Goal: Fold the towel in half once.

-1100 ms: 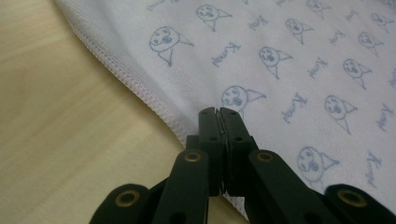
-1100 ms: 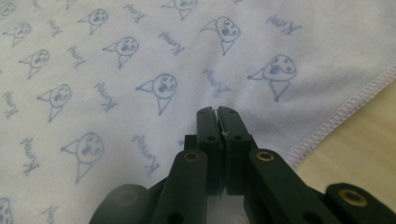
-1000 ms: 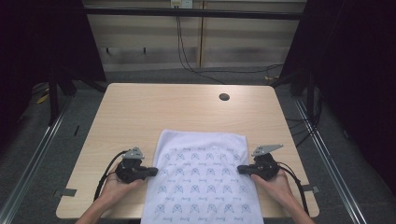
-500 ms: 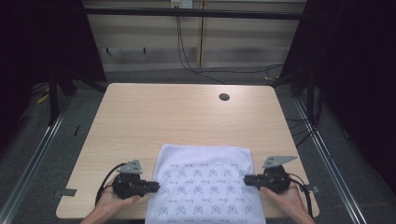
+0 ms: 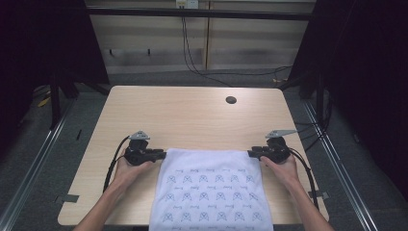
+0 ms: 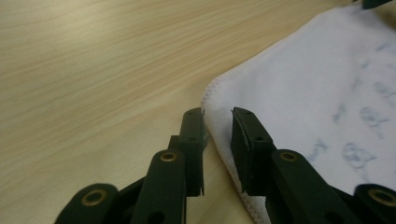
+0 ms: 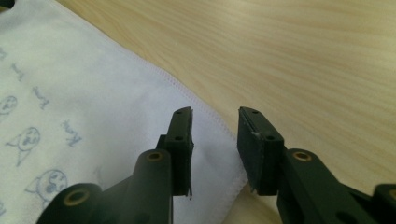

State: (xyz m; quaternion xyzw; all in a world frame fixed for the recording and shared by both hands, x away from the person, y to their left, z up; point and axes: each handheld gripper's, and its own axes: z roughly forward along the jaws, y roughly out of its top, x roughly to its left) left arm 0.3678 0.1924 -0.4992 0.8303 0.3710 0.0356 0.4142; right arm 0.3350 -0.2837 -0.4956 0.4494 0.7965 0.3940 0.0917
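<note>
A white cloth [image 5: 211,192] printed with small blue figures lies flat on the table's near half and hangs over the front edge. My left gripper [image 5: 162,154] rests at its far left corner and my right gripper [image 5: 250,154] at its far right corner, both pointing inward. Both pairs of jaws have just been opening. In the left gripper view the left gripper [image 6: 217,112] stands open, the cloth's hemmed corner [image 6: 317,93] lying slack between and under the pads. In the right gripper view the right gripper [image 7: 215,112] is open over the other corner [image 7: 93,93], not pressing it.
The wooden table [image 5: 192,115] has a round cable hole [image 5: 231,100] at the far right. Metal rails run along the floor on both sides. Cables hang against the back wall.
The cloth slid toward the person. Both grippers then left its side edges and moved away from the person to its far corners, their jaws spreading apart.
</note>
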